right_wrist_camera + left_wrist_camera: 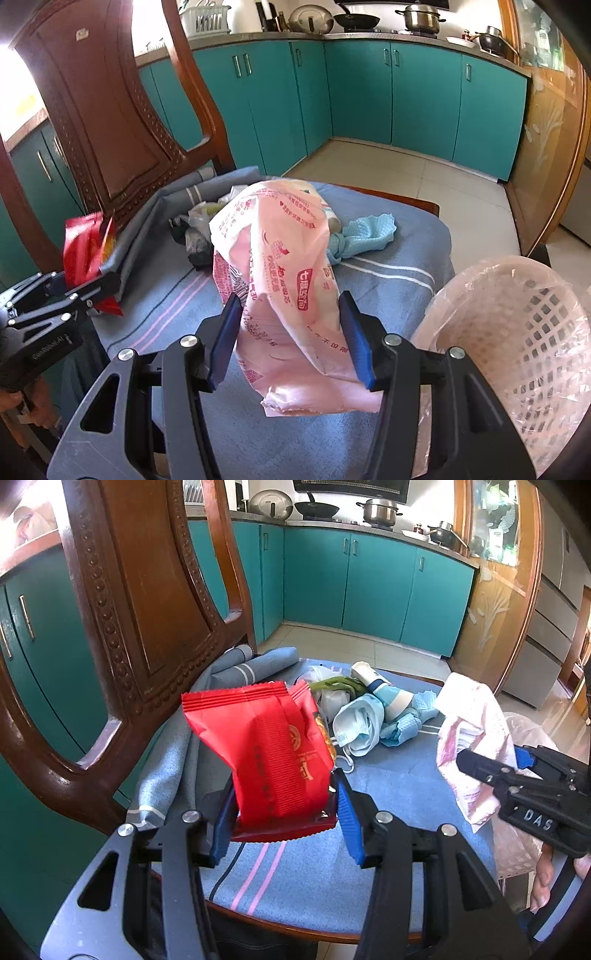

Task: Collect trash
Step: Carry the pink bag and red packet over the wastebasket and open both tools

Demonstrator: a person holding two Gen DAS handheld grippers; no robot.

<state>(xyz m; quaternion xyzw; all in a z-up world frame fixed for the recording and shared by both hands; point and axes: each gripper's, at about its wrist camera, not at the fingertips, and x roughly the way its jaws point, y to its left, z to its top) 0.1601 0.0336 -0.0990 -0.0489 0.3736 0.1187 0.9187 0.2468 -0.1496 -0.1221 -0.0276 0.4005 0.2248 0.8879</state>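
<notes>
Left hand-held gripper grips red packet; right hand-held gripper grips pink bag, left of basket. Both above blue tabletop.

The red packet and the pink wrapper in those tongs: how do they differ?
The red packet is bright red with fine ribs and crimped zigzag ends; the pink wrapper is pale pink, crumpled and covered in printed text. The red packet sits in the left tongs, by the chair back; the pink wrapper is in the right tongs, beside the lined basket. Both are clamped and lifted off the blue cloth.
</notes>
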